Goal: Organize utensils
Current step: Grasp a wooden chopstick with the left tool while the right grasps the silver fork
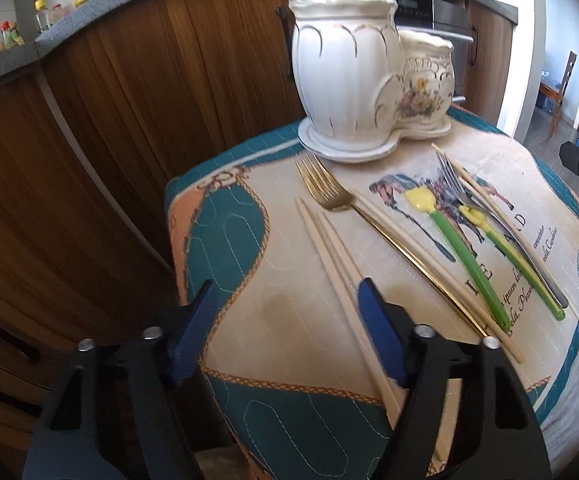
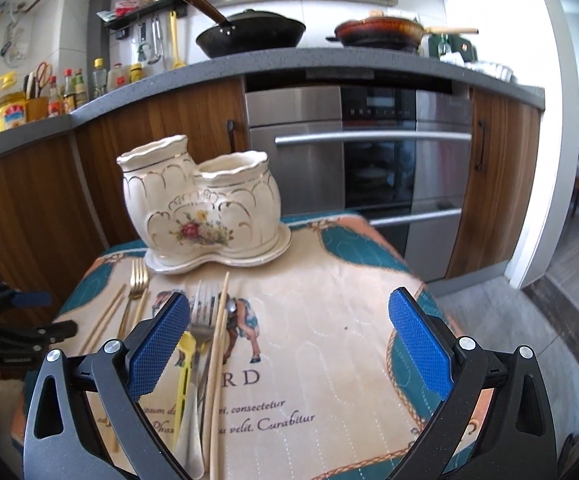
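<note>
A white two-pot ceramic holder (image 1: 369,76) (image 2: 201,212) stands empty at the far edge of a small cloth-covered table (image 1: 289,304) (image 2: 329,352). In front of it lie a gold fork (image 1: 329,192) (image 2: 137,280), several pale chopsticks (image 1: 329,248) (image 2: 219,344), two green-handled yellow spoons (image 1: 465,260) and a silver fork (image 1: 461,196) (image 2: 203,320). My left gripper (image 1: 285,304) is open and empty, low over the table's near left, its right finger over the chopsticks. My right gripper (image 2: 289,344) is open and empty above the bare cloth right of the silver fork.
Wooden kitchen cabinets (image 1: 109,120) and a steel oven (image 2: 369,168) stand just behind the table. The counter (image 2: 249,64) carries pans and bottles. The table's right edge drops to a grey floor (image 2: 529,320). The left gripper shows at the right wrist view's left edge (image 2: 17,320).
</note>
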Demonstrator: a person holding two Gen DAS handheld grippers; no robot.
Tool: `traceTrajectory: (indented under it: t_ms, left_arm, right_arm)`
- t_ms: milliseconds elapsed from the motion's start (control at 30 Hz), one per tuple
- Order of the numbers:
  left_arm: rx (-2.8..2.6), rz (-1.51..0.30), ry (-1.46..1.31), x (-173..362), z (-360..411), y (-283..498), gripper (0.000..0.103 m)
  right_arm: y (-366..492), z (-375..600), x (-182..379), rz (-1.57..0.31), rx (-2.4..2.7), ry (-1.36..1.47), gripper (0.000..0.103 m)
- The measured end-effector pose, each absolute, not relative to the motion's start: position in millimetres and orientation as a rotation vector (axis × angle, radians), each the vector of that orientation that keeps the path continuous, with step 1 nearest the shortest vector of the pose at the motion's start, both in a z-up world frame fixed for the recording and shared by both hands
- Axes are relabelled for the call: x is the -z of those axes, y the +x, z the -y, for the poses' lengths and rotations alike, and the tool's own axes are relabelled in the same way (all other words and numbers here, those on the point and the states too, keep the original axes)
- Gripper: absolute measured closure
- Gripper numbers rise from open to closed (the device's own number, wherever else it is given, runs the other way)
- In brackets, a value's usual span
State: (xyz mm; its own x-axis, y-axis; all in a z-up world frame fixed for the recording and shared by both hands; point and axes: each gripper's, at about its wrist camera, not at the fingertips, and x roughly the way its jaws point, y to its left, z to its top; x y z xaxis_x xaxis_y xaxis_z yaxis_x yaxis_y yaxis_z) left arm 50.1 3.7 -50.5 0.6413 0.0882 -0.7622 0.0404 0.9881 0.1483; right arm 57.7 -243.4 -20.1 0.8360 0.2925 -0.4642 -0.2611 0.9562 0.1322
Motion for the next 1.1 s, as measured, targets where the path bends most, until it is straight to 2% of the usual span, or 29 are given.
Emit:
traceTrajectory:
  t_ms: [133, 267, 367, 767, 900, 1100]
  left_arm:
    - [0.023, -0.938, 0.117, 54, -3, 53, 0.049]
    - [0.047, -0.991, 0.109, 59, 1, 56, 0.065]
    - [0.064, -1.026, 0.112, 62, 4, 58, 0.071]
    - [0.139, -1.147, 0.126, 56, -5, 79, 0.073]
    - [0.137, -1.149, 0.140, 53, -14, 78, 0.092]
    - [0.140, -1.095, 0.112, 51, -33, 69, 0.097]
  right_arm:
    - [61, 245, 23, -0.532, -0.295, 0.048, 0.006]
    - [60, 243, 24, -0.533, -0.281, 0.003, 0.006]
    - [59, 243, 24, -0.532, -0.289, -0.007, 0.006]
    - [53, 222, 22, -0.558, -0.379, -0.073, 0.007]
    - [54, 223, 11, -0.567, -0.384, -0.087, 0.007]
    - [67, 224, 14, -0.654, -0.361, -0.166, 0.007]
